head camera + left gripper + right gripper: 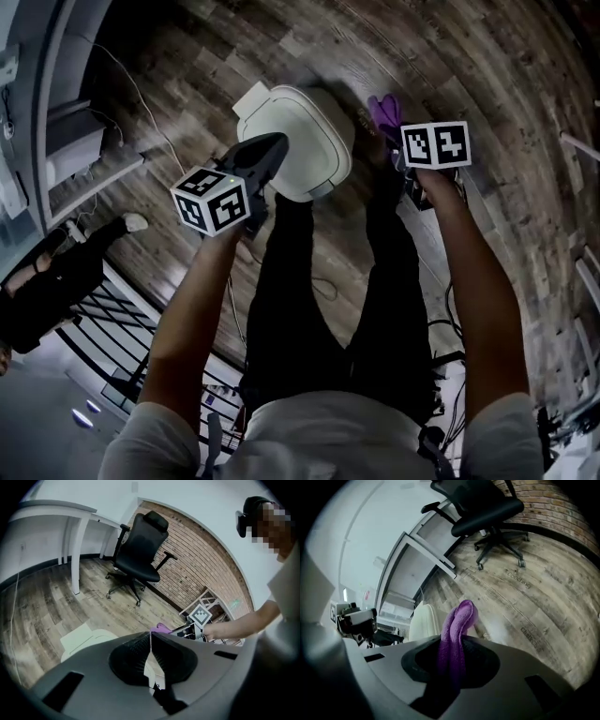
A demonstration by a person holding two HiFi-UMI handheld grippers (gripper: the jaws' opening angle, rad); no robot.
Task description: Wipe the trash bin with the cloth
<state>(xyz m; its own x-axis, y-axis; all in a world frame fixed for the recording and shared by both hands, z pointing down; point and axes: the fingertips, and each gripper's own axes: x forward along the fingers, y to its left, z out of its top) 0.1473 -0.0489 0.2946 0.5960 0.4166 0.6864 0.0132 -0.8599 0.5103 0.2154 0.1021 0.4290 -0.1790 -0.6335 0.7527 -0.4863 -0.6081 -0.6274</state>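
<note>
Head view is showing the white trash bin (pixel 295 131) on the floor (pixel 487 75), btwn the grippers. Fingers of the right gripper (pixel 457 643) are clamping the purple cloth (pixel 461 616) just beside it; those of the left gripper (pixel 151 637) are pressing together, empty. Likely best: laying cloth flat on lid, w/ overlapping strokes.

white short-sleeved shirt (pixel 319 436) at six o'clock, black trousers (pixel 314 319); dark grey left gripper (pixel 279 142) and right gripper (pixel 455 639), each with black-and-white marker cubes (pixel 211 200).
</note>
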